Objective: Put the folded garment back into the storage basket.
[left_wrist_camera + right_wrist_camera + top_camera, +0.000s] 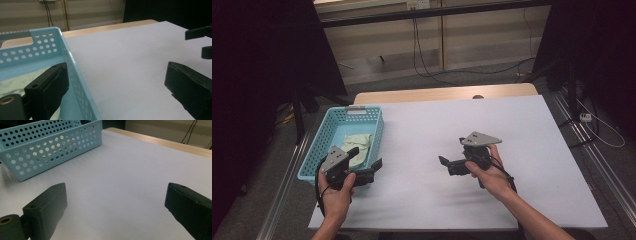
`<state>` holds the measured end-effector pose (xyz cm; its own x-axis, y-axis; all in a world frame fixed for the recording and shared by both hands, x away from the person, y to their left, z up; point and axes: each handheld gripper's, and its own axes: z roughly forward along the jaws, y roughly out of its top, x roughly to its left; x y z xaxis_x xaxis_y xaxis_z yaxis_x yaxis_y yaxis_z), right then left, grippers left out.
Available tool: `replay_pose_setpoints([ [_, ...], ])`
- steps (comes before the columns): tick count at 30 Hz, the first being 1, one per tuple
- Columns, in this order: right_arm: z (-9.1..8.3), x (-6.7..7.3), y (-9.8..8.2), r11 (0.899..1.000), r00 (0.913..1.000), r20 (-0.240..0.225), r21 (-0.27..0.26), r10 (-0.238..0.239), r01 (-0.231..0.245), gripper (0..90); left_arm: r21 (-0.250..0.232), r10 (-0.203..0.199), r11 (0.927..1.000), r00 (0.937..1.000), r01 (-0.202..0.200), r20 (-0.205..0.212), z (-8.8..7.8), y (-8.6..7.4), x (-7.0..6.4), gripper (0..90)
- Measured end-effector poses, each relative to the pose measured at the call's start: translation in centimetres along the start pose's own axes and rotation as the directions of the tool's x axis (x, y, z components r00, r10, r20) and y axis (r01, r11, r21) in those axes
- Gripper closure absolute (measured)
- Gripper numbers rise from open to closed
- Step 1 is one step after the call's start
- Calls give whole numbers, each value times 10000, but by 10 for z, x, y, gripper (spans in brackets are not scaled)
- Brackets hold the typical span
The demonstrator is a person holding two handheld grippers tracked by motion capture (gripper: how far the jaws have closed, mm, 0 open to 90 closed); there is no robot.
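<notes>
Straddling basket [375, 131] wall w/ left gripper [364, 161] wide apart, right gripper [451, 161] also agape beside basket — next prob. lower onto cloth [358, 144] inside

Both grippers are black, each topped by a grey three-cornered plate. Left gripper [364, 162]: thick blocky padded jaws, a brass-coloured ring behind one jaw, black cable trailing rearward. Right gripper [452, 157]: same build. Forearms bare.

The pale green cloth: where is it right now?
In the high view the pale green cloth lies inside the blue basket at the table's left side, just ahead of the open left gripper, whose jaws straddle the basket's near right wall.
</notes>
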<state>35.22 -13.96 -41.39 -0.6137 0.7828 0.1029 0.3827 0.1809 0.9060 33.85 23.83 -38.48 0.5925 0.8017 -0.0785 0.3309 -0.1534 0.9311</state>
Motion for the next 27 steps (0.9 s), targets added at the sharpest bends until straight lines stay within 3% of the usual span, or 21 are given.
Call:
replay_pose_setpoints([
  [2, -9, -5, -6, 10000, 9998, 168, -11, 47, -47, 44, -294, -331, 9990, 9994, 328, -89, -6, -7, 1, 55],
  [6, -24, -13, -17, 9998, 9985, 517, 42, 200, -203, 45, -282, -348, 9990, 9986, 337, -403, -11, -12, 2, 53],
  [7, -28, -15, -20, 9996, 9977, 622, -5, 267, -267, 45, -338, -551, 9980, 9981, 542, -279, -13, -16, 3, 52],
  [9, -35, -19, -25, 9995, 9963, 807, -59, 308, -304, 45, -245, -420, 9989, 9986, 412, -332, -13, -17, 2, 51],
  [12, -46, -25, -32, 9988, 9937, 1008, -167, 483, -469, 45, -309, -546, 9981, 9982, 539, -232, -13, -18, 0, 51],
  [16, -61, -30, -40, 9983, 9890, 1375, -281, 540, -506, 44, -68, -109, 9999, 9999, 108, -27, -10, -24, -7, 51],
  [21, -76, -37, -52, 9970, 9817, 1773, -449, 699, -628, 44, -53, -69, 10000, 10000, 69, 58, -9, -25, -12, 50],
  [27, -93, -42, -63, 9953, 9736, 2098, -530, 900, -806, 41, 299, -235, 9993, 9996, 231, 141, -7, -31, -16, 49],
])
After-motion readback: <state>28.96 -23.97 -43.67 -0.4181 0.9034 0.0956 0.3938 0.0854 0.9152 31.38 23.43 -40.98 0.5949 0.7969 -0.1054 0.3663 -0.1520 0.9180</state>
